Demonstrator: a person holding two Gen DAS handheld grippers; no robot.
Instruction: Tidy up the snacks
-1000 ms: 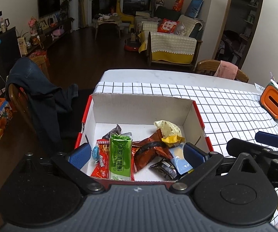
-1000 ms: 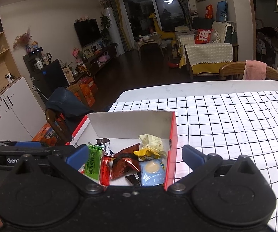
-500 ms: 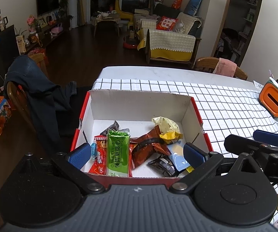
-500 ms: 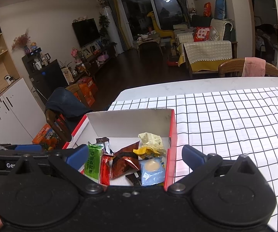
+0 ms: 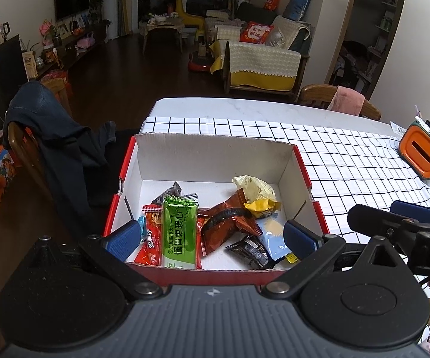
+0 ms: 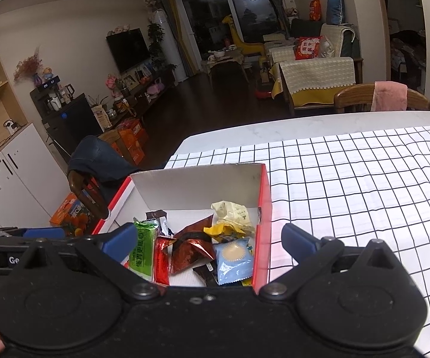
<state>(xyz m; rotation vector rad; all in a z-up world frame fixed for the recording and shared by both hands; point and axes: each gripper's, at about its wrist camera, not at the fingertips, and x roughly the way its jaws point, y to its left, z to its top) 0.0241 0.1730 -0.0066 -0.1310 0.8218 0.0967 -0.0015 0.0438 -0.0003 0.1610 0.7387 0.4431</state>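
Observation:
A red cardboard box with a white inside (image 5: 215, 161) (image 6: 197, 185) stands at the table's left end. It holds several snack packets: a green bar (image 5: 180, 229) (image 6: 143, 250), a red packet (image 5: 152, 232), a brown-red pouch (image 5: 227, 226) (image 6: 194, 244), a yellow-cream packet (image 5: 255, 192) (image 6: 230, 217), a light blue packet (image 5: 273, 235) (image 6: 234, 259) and a dark wrapper (image 5: 250, 252). My left gripper (image 5: 210, 237) is open and empty above the box's near wall. My right gripper (image 6: 209, 243) is open and empty, over the box's right wall.
The table carries a white cloth with a black grid (image 5: 358, 161) (image 6: 358, 185). An orange container (image 5: 422, 156) stands at the far right. A chair with a dark jacket (image 5: 56, 149) stands left of the table; another chair with a pink cloth (image 5: 346, 104) is behind.
Both grippers have drawn back a little and risen, so the box sits slightly farther away in both views. Both stay open and empty.

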